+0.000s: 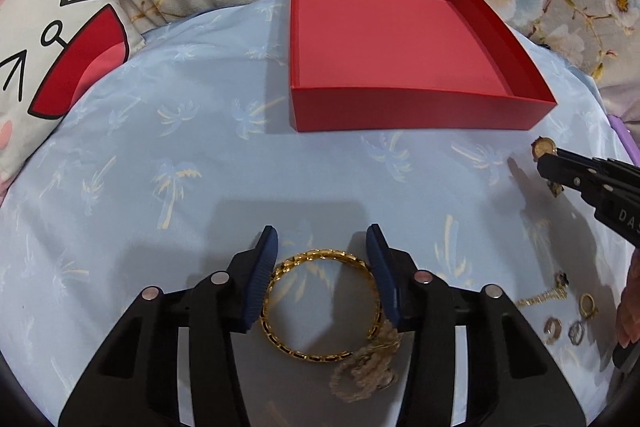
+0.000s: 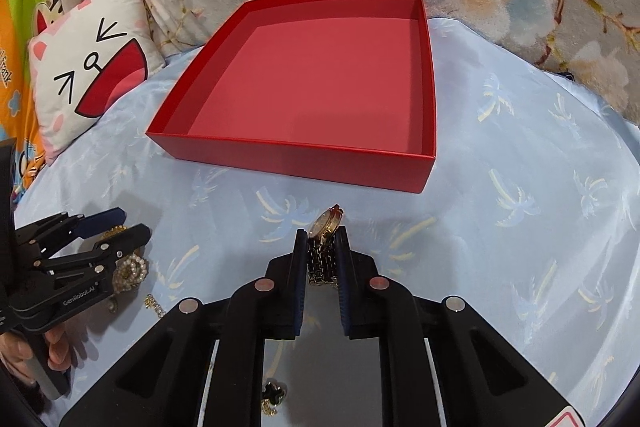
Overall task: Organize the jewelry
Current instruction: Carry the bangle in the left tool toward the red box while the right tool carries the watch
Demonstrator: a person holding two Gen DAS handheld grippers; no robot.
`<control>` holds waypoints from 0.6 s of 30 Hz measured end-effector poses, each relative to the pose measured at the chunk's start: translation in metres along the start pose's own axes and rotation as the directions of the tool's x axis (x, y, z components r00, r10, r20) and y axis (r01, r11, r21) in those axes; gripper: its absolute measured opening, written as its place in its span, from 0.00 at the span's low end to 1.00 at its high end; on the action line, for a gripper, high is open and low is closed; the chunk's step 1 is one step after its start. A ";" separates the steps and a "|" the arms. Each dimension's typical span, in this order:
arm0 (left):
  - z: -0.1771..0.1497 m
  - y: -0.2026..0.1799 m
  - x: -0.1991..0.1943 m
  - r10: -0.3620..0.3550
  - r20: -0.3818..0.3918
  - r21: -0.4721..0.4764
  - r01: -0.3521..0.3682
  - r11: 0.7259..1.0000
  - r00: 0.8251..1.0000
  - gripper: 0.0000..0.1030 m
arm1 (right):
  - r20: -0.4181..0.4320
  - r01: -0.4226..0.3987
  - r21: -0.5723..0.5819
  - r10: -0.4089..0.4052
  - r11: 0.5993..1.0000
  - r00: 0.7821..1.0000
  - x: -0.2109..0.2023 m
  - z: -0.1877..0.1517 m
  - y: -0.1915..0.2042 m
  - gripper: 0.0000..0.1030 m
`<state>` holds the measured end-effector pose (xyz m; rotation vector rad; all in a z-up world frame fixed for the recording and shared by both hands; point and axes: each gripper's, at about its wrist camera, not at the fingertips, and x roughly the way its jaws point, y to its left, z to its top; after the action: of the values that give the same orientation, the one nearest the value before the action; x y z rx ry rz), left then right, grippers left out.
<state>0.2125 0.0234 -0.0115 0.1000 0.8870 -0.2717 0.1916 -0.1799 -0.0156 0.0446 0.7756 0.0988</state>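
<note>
Gripping the gold watch [image 2: 327, 227] by its band at lower centre, our right gripper [image 2: 322, 239] is clamped tight. Our left gripper [image 1: 322, 247] straddles the gold bangle [image 1: 320, 303], its pads touching the bangle's sides, a pearl piece [image 1: 366, 367] beside it. Farther up the frame, on the blue sheet [image 1: 160, 147], sits the red box [image 2: 304, 163].
</note>
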 end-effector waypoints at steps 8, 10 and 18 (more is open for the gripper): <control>-0.018 -0.007 -0.012 0.016 0.015 0.048 -0.016 0.999 1.000 0.59 | 0.000 -0.017 -0.005 0.017 1.000 1.000 -0.011 -0.007 0.004 0.12; -0.020 -0.006 -0.015 0.023 0.025 0.053 -0.024 0.998 0.999 0.59 | -0.002 -0.022 -0.005 0.022 1.000 1.000 -0.012 -0.009 0.005 0.12; -0.024 -0.007 -0.016 0.002 0.012 0.052 -0.003 0.999 1.000 0.53 | 0.000 -0.024 0.000 0.024 1.000 1.000 -0.014 -0.012 0.004 0.12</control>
<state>0.1831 0.0247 -0.0135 0.1477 0.8684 -0.2930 0.1730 -0.1770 -0.0140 0.0539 0.7755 0.1212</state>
